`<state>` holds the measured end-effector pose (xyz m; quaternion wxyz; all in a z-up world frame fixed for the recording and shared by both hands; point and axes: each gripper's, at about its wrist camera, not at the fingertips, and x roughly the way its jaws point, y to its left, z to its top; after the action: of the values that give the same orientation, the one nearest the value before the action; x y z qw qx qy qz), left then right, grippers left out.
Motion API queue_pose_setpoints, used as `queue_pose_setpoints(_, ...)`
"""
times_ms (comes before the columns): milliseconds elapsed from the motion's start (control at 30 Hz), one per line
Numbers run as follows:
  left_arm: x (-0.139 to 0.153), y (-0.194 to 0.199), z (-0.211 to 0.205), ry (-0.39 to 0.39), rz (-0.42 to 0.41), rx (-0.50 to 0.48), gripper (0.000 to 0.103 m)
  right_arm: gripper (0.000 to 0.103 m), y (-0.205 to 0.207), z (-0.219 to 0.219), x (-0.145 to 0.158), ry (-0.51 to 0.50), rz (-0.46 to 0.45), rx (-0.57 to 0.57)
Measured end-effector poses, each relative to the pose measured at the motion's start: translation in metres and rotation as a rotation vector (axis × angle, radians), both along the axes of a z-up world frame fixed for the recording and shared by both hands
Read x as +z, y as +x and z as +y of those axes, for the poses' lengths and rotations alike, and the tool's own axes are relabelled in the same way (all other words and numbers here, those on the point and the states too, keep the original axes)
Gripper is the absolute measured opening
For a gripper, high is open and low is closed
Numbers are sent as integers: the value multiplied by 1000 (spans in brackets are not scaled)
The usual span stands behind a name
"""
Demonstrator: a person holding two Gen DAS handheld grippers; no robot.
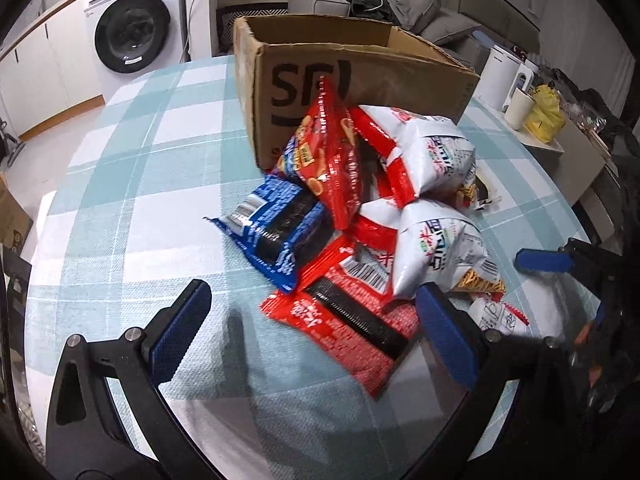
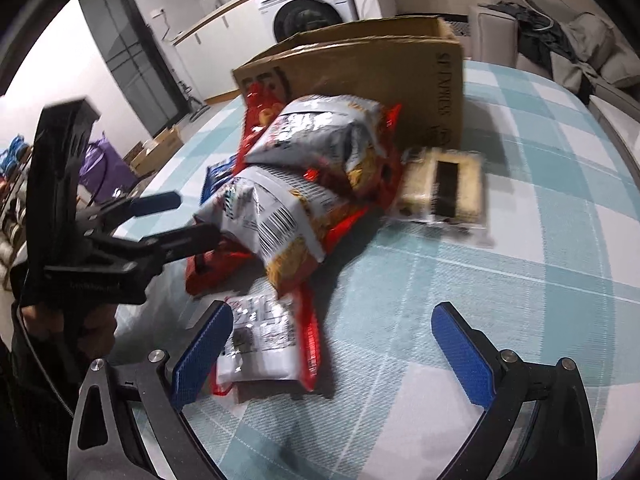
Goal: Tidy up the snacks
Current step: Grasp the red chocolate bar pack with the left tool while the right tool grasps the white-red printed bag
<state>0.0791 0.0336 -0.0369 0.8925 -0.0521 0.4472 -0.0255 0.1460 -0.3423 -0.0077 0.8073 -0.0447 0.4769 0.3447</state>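
A heap of snack bags lies on the checked tablecloth (image 1: 140,200) in front of an open cardboard box (image 1: 320,68). The heap holds a blue packet (image 1: 276,228), a red bag (image 1: 328,152) leaning on the box, two puffy white bags (image 1: 428,152) (image 2: 272,216) and a flat red packet (image 1: 352,320). My left gripper (image 1: 314,320) is open, low over the flat red packet, its right finger tip against the nearer white bag. My right gripper (image 2: 334,344) is open above the cloth, with a small white-and-red packet (image 2: 264,340) beside its left finger. A beige packet (image 2: 444,188) lies by the box corner.
A white kettle (image 1: 500,76), a cup (image 1: 518,108) and a yellow bag (image 1: 546,114) stand on a side surface at the right. A washing machine (image 1: 132,28) and a sofa (image 1: 432,12) are beyond the table. The table edge curves close on both sides.
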Motion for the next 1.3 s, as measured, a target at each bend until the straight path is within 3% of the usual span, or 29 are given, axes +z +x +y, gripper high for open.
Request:
queue_pose_setpoints(367,-12,3,0,12,50,-3,102,102,-12,14,-4,-35,-14,56)
queue_pose_setpoints(733,-15,-8,12,22,64,-20,102,102,-9,4,-5,-58,-29,35)
queue_pose_setpoints(1033,-16,-7,-5,18,64,-88,72,99,-23,16,-4,-91,-58,102)
queue_pose_setpoints(1167,-14,-10,-11,6,59,-128,49,90,-24,13,-3,-91,-68,102)
queue_pose_setpoints(1300,-12,-15,-16,-12,59,-158,42,81,-24,9,-2,-82,-71,96)
